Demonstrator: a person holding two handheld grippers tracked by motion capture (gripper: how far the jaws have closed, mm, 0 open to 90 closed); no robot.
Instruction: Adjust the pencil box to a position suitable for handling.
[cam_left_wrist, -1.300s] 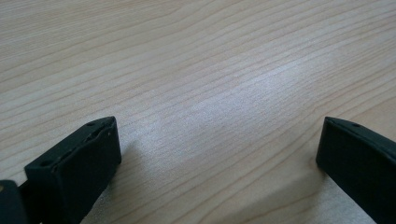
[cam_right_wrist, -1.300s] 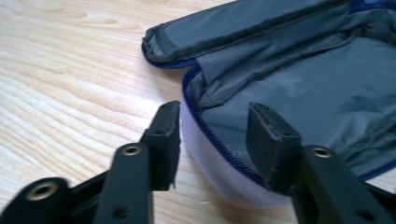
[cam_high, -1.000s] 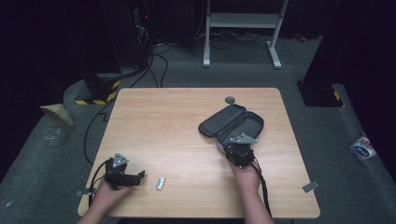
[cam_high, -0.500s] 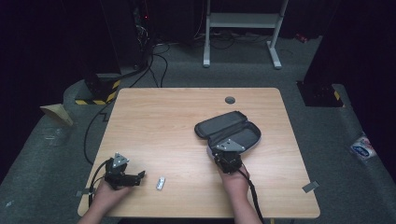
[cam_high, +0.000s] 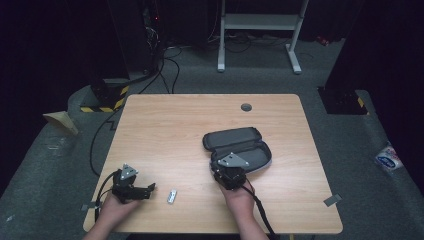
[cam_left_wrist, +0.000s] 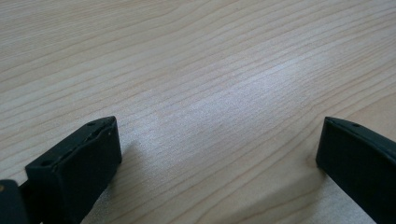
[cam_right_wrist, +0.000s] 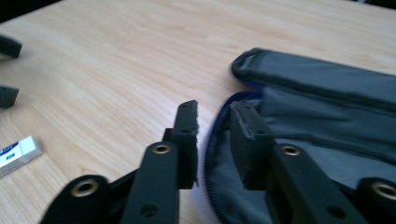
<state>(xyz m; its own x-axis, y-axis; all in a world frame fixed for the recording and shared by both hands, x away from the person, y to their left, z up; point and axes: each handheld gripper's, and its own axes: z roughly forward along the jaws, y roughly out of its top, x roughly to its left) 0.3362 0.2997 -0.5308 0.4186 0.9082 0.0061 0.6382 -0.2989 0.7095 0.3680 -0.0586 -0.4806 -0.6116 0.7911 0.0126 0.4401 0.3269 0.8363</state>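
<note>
Wooden surface (cam_high: 170, 130) carries, at its near left, the left gripper (cam_high: 145, 190) resting with jaws spread wide over bare wood, and just right of it a small white eraser (cam_high: 172, 196). Right of centre lies the open grey pencil case (cam_high: 240, 147); the right gripper (cam_right_wrist: 212, 126) straddles its zipped rim, its jaws narrow, having just been opening, not pressing it.
</note>
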